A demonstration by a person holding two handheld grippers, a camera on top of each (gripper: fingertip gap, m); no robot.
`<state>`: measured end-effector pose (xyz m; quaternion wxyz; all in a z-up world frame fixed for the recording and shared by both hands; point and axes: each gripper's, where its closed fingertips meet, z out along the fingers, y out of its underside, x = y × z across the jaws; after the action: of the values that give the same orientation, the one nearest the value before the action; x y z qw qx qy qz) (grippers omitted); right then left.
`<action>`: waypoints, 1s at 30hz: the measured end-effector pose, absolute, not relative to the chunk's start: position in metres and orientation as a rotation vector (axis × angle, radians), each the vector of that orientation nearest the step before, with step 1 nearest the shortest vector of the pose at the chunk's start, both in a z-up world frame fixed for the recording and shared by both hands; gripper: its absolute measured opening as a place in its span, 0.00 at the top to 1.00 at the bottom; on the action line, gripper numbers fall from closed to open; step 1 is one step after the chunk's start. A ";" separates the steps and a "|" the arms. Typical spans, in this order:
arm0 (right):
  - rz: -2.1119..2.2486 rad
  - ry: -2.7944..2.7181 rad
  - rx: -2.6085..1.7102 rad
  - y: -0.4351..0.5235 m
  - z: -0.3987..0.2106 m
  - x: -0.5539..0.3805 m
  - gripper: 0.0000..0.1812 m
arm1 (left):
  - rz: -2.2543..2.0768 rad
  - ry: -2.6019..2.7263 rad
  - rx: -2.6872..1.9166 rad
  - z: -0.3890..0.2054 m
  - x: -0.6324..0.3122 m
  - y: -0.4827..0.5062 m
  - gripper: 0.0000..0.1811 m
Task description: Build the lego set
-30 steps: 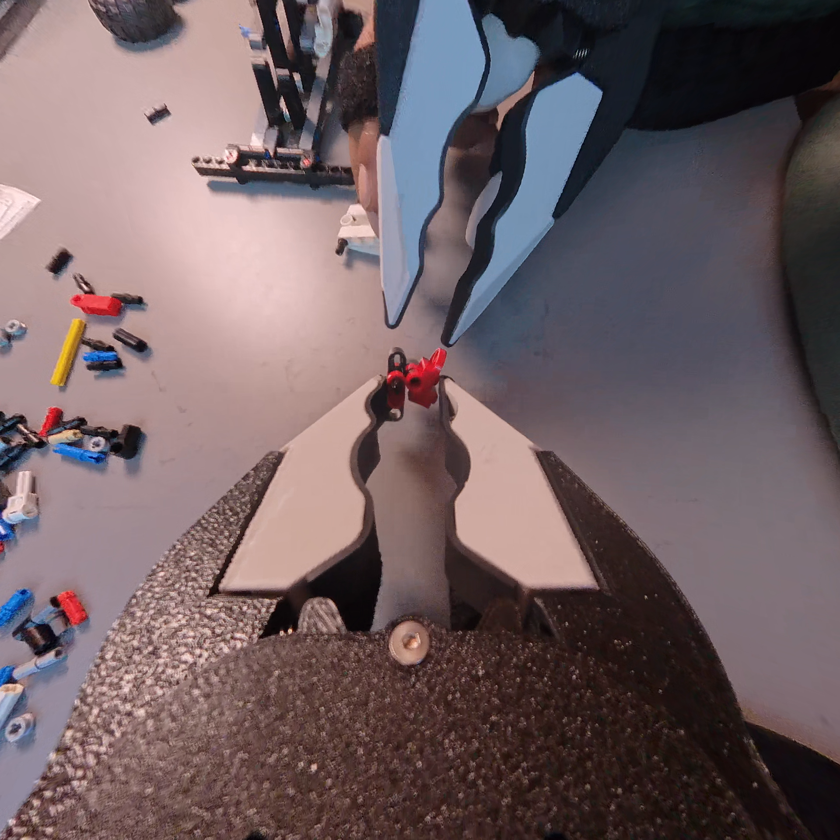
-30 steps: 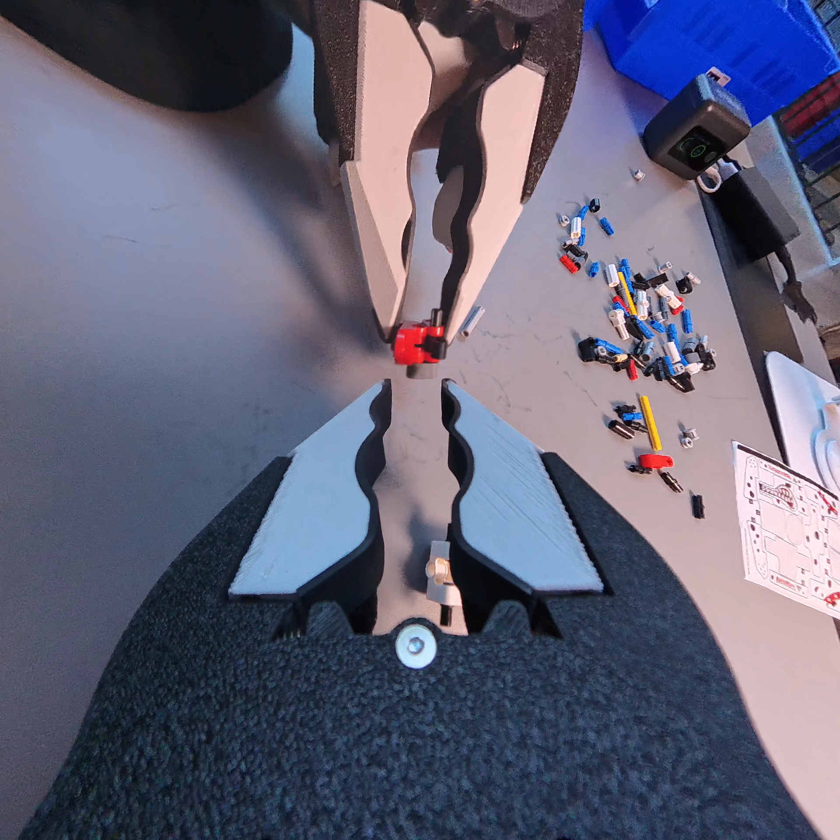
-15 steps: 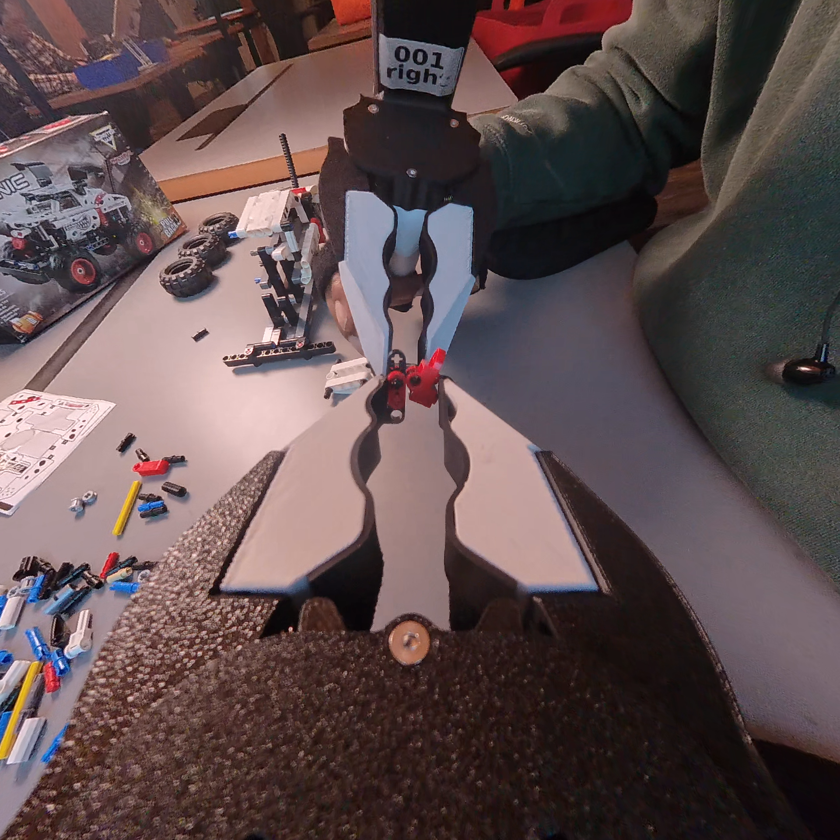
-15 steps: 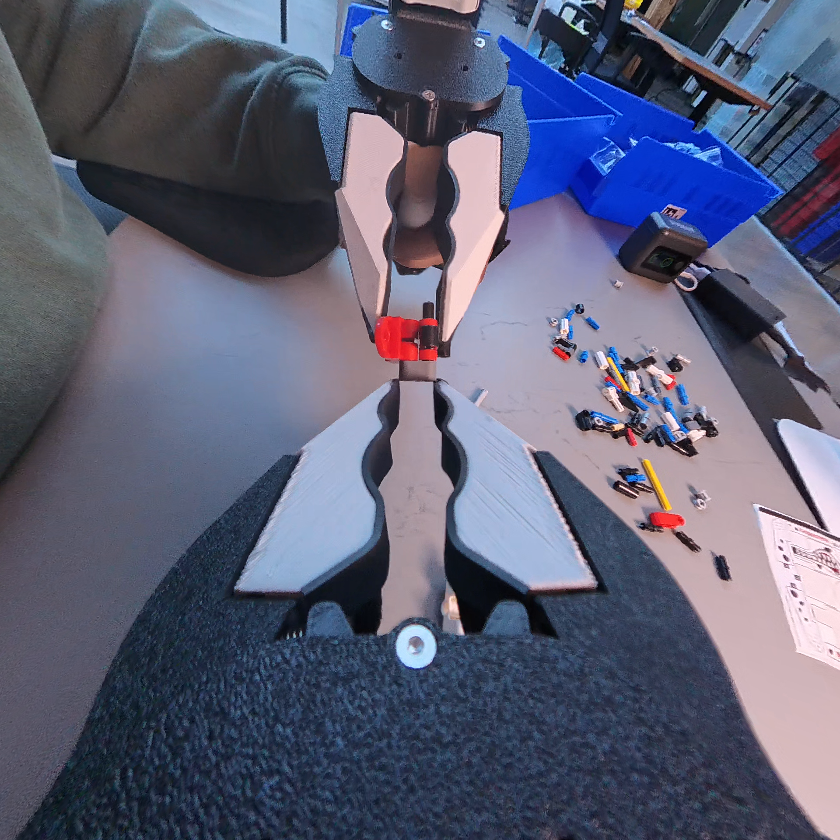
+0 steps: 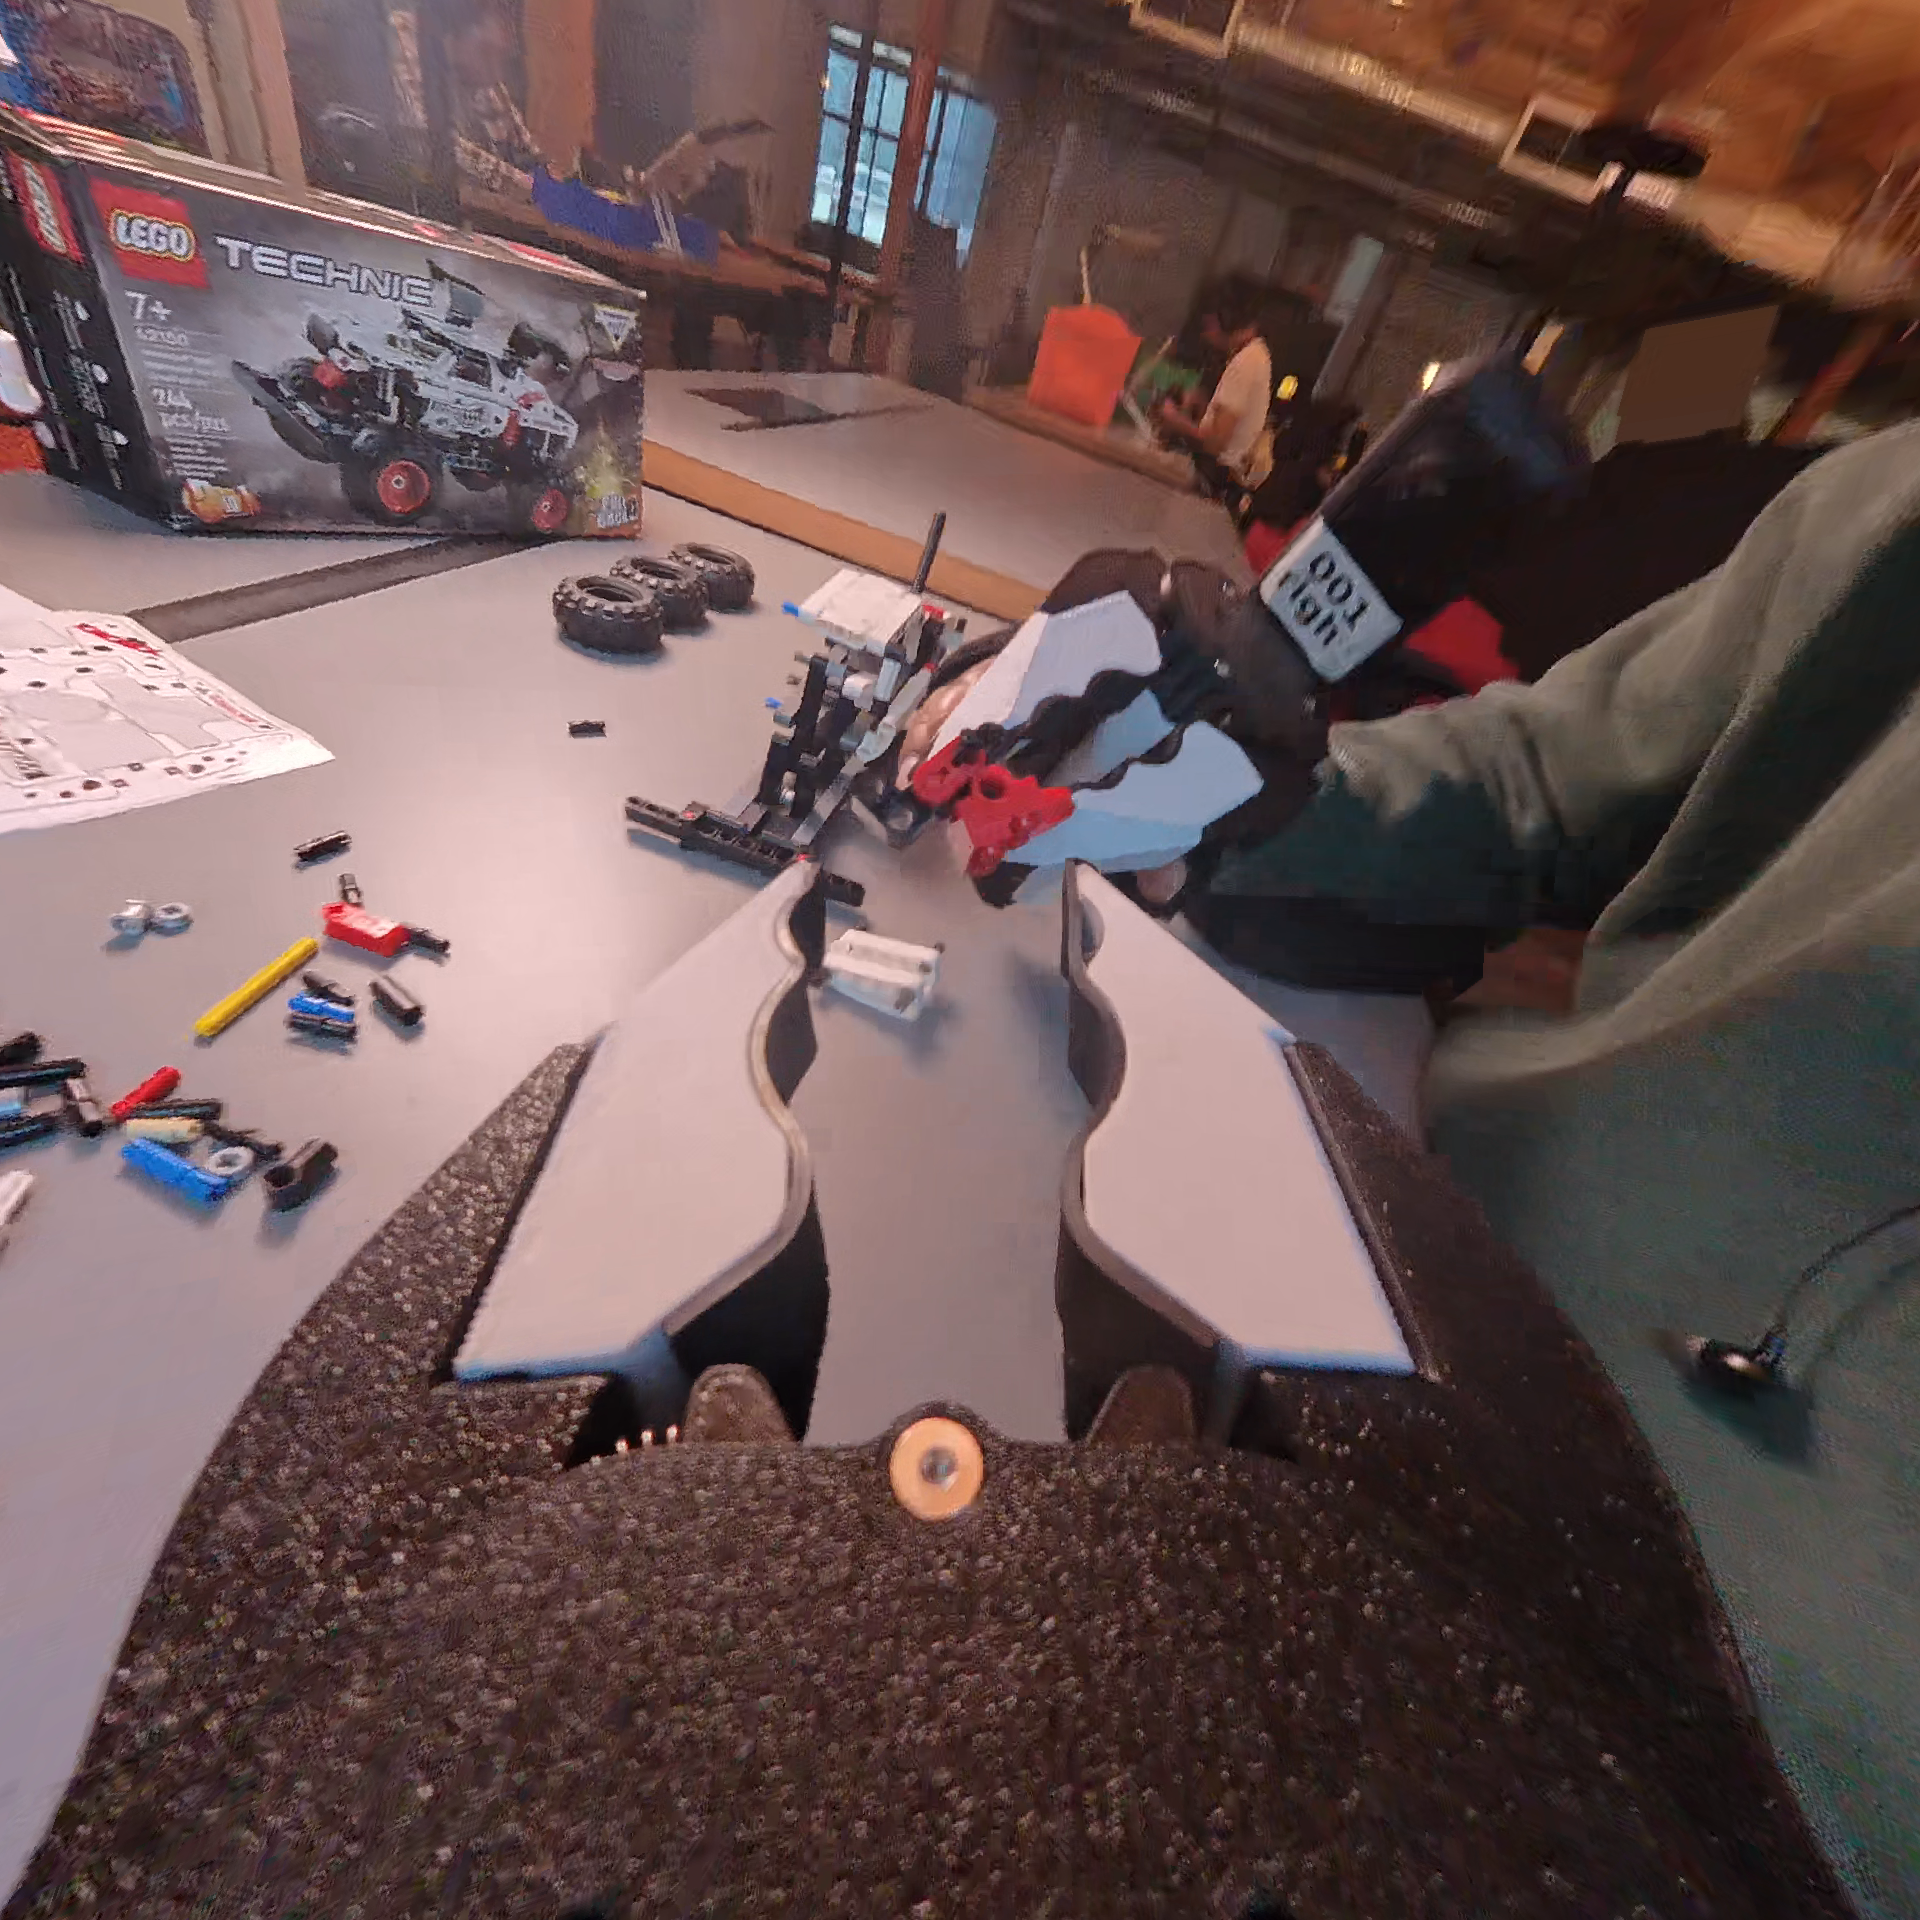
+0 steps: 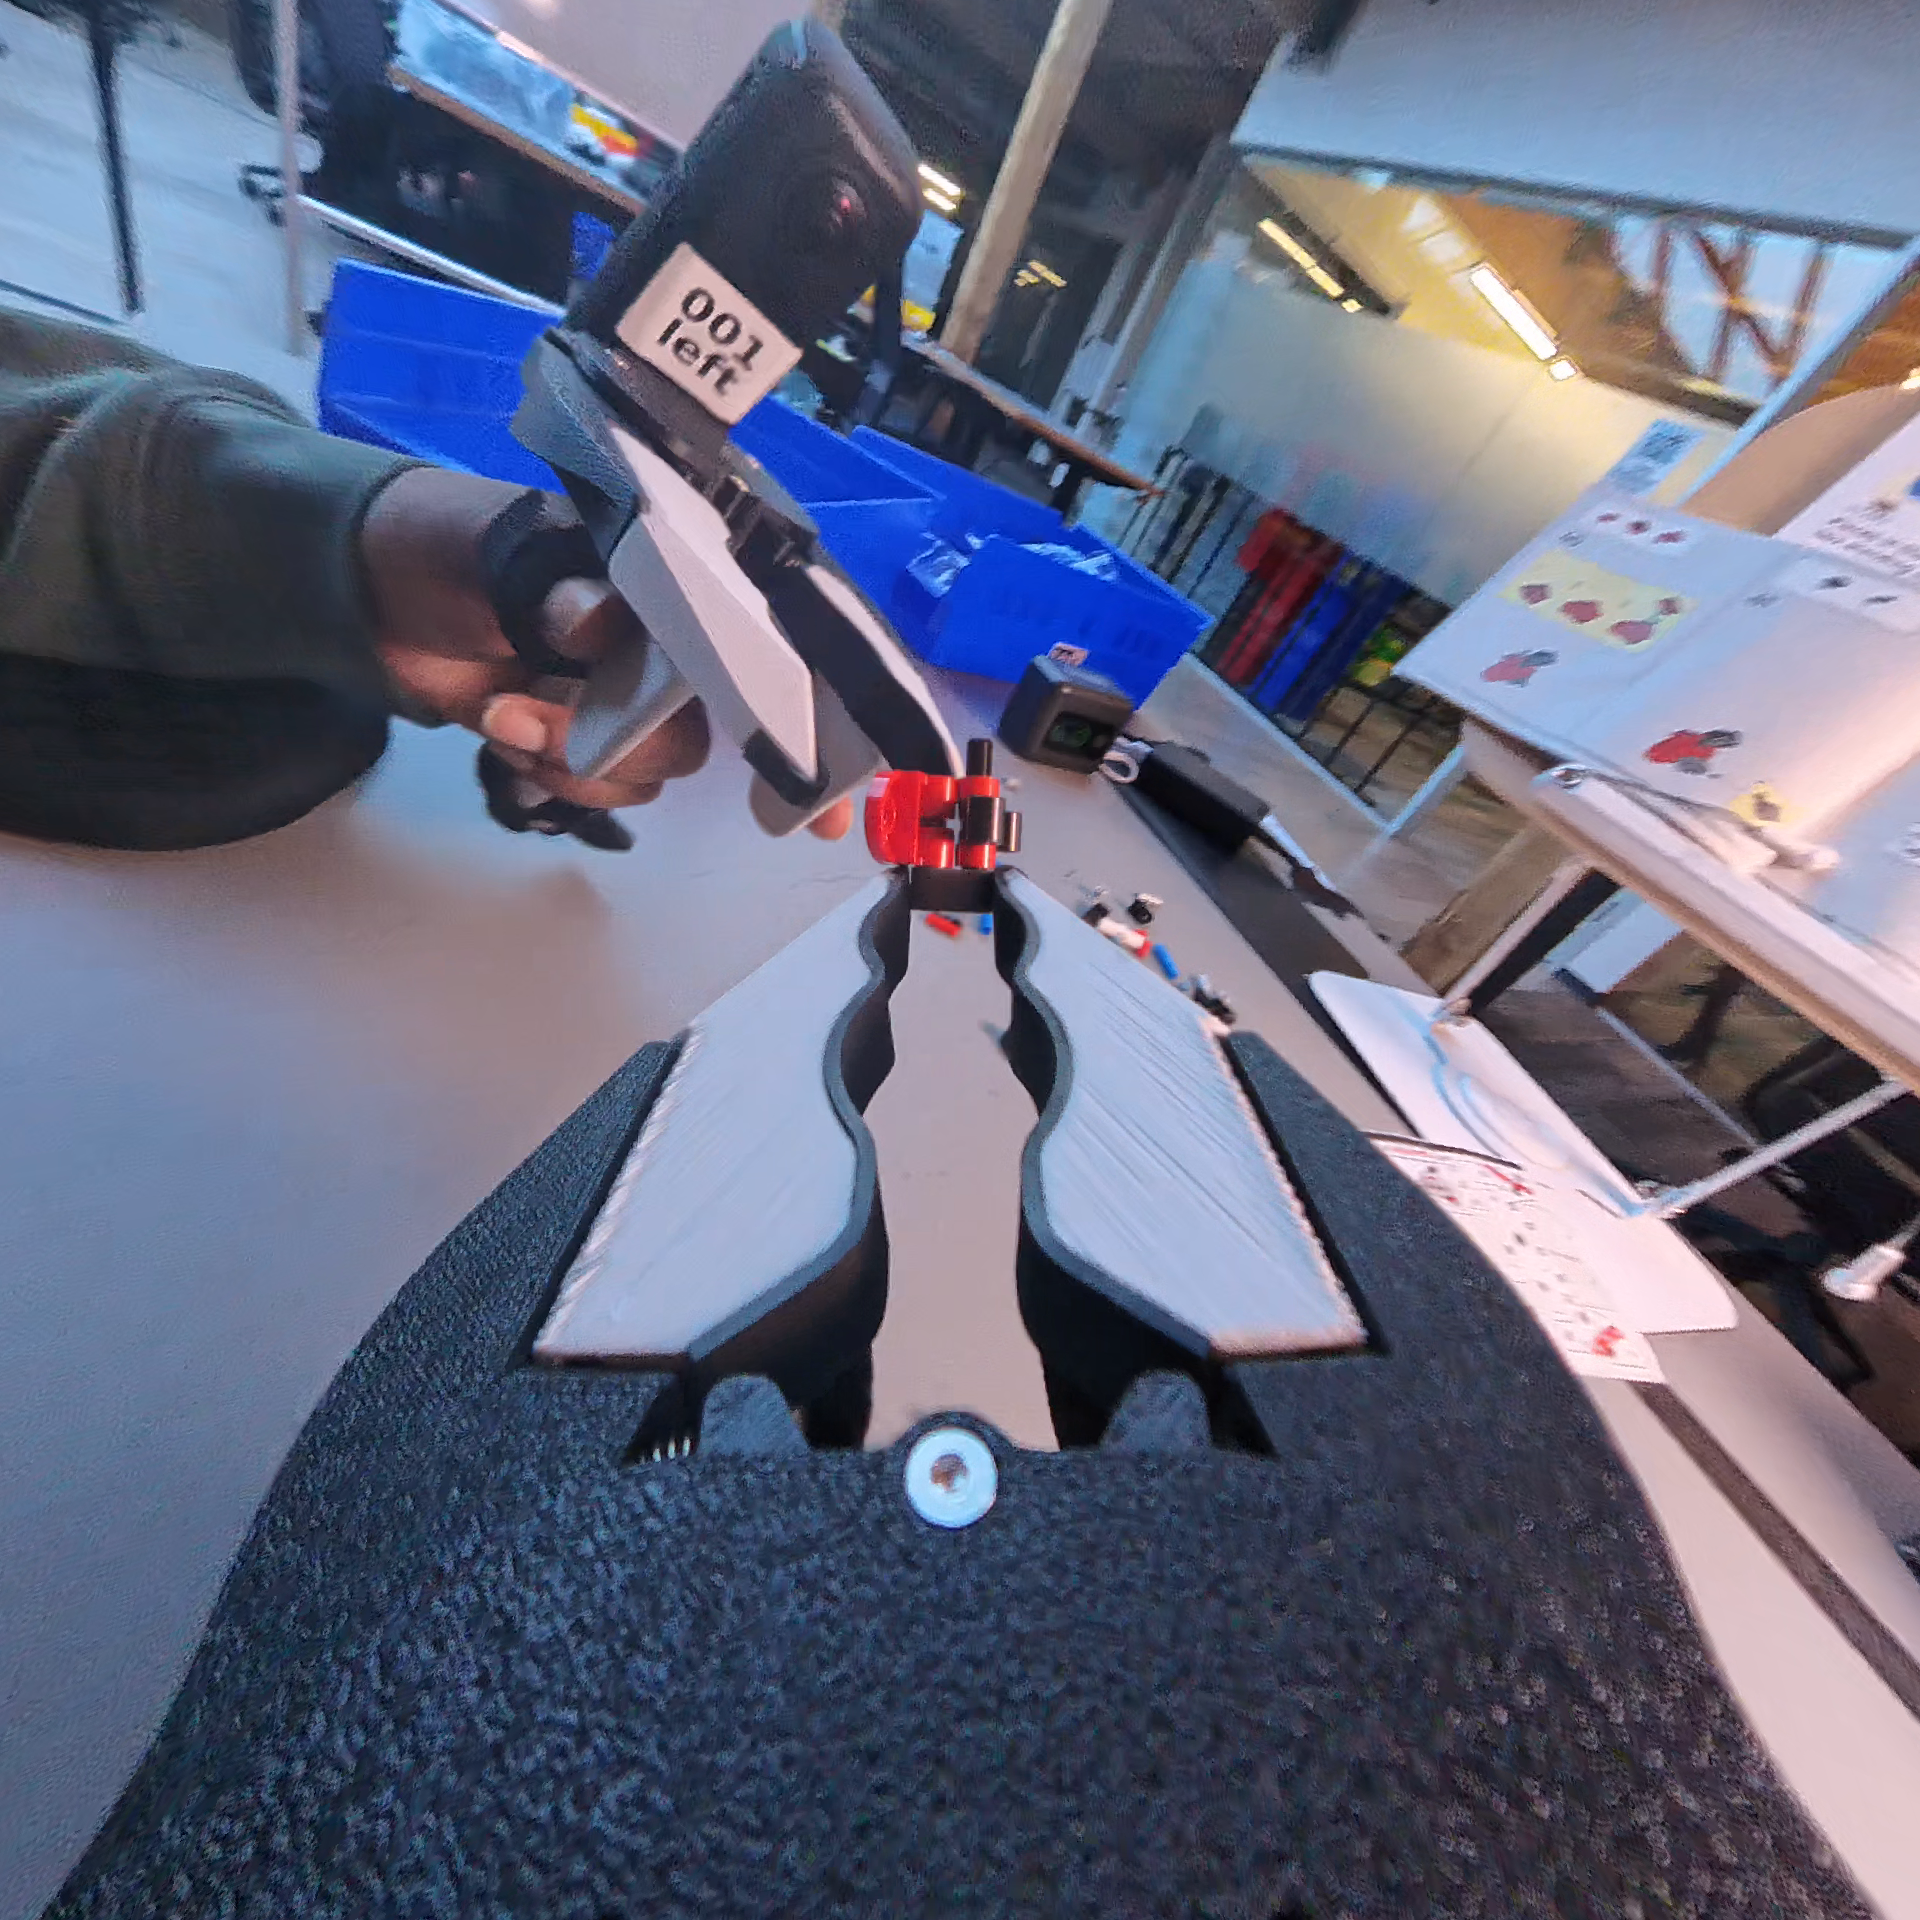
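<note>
- The red lego piece, joined to small black parts, sat pinched at the very tips of the right gripper, lifted above the grey table.
- The right gripper's tongs were drawn in tight on the black part under the red piece.
- The left gripper had its tongs spread wide with nothing between them; the red piece showed just beyond and to the right of its tips.
- A small white lego element lay on the table between the left fingers.
- Loose pins, yellow, blue, red and black, were scattered at left.
- Farther off stood the partly built chassis, then three black tyres.
- An instruction sheet and the set's box lay beyond.
</note>
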<state>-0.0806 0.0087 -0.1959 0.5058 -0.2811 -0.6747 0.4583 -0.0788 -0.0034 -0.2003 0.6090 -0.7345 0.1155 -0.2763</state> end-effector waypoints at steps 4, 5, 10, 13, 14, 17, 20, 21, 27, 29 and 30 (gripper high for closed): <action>0.964 -1.551 -0.619 0.006 -0.191 -0.085 0.92 | -0.777 0.155 -1.640 -0.190 -0.069 0.004 0.75; 0.933 -1.537 -0.607 0.004 -0.191 -0.086 0.92 | -0.777 0.149 -1.639 -0.190 -0.067 0.006 0.75; 0.817 -1.515 -0.572 0.007 -0.193 -0.091 0.91 | -0.588 0.163 -1.676 -0.193 -0.074 0.011 0.78; 0.815 -1.595 -0.567 0.005 -0.207 -0.092 0.90 | -0.474 0.213 -1.723 -0.199 -0.078 0.010 0.79; 0.841 -1.652 -0.559 0.001 -0.214 -0.090 0.87 | -0.424 0.231 -1.735 -0.200 -0.082 0.009 0.79; 0.968 -1.819 -0.614 -0.001 -0.232 -0.082 0.83 | -0.270 0.347 -1.818 -0.213 -0.089 0.004 0.79; 1.108 -1.943 -0.711 0.003 -0.237 -0.073 0.82 | -0.024 0.619 -1.908 -0.236 -0.086 -0.004 0.82; 1.121 -2.000 -0.707 0.002 -0.240 -0.068 0.82 | 0.064 0.715 -1.939 -0.247 -0.085 -0.006 0.85; 0.939 -2.218 -0.661 -0.001 -0.278 -0.057 0.82 | 0.193 1.075 -2.085 -0.306 -0.064 -0.016 0.85; 0.908 -2.261 -0.672 -0.003 -0.288 -0.055 0.81 | 0.197 1.103 -2.080 -0.309 -0.061 -0.016 0.85; 0.897 -2.278 -0.679 -0.003 -0.291 -0.056 0.81 | 0.200 1.108 -2.081 -0.310 -0.061 -0.016 0.85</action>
<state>-0.0556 -0.0028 -0.2907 0.2959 -0.2554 -0.8565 0.3372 -0.0608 -0.0158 -0.3099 0.3783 -0.8142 0.4334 0.0782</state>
